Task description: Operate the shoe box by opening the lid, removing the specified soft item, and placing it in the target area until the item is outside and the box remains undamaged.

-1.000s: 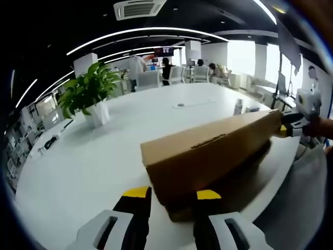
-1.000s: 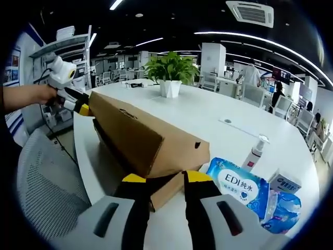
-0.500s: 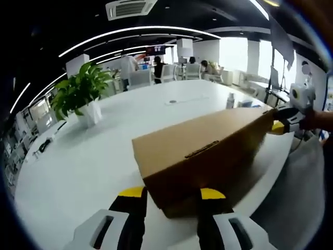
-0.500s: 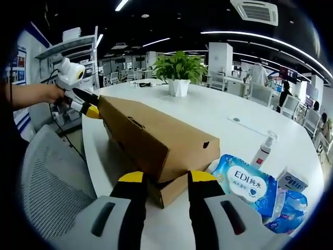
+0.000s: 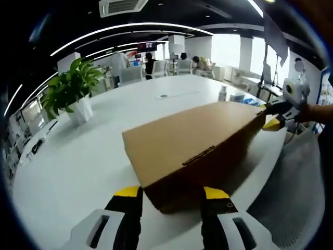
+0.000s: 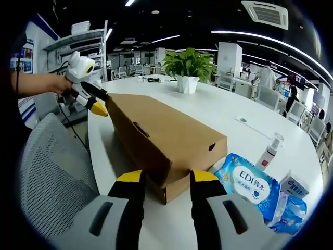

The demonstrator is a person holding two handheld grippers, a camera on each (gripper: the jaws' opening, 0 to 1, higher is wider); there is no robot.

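A brown cardboard shoe box (image 5: 197, 143) lies on the white table (image 5: 78, 156), its lid resting low on the base. My left gripper (image 5: 171, 194) is open, its yellow-tipped jaws just short of the box's near end. At the far end, the right gripper's yellow tip (image 5: 273, 124) hovers by the corner. In the right gripper view the same box (image 6: 166, 138) runs away from me, and a strip of the base shows under the lid at the near corner. My right gripper (image 6: 166, 177) is open at that corner. The left gripper (image 6: 93, 104) points at the far end.
A potted plant (image 5: 70, 94) stands on the table's far side. A blue tissue pack (image 6: 250, 185), a small pump bottle (image 6: 270, 151) and a small carton (image 6: 294, 185) lie right of the box. A grey mesh chair (image 6: 52, 177) sits at the table edge. People sit in the background.
The lid stood tilted up off the base a second ago; now it lies lower and flatter. Both cameras have risen and look down on the box's top.
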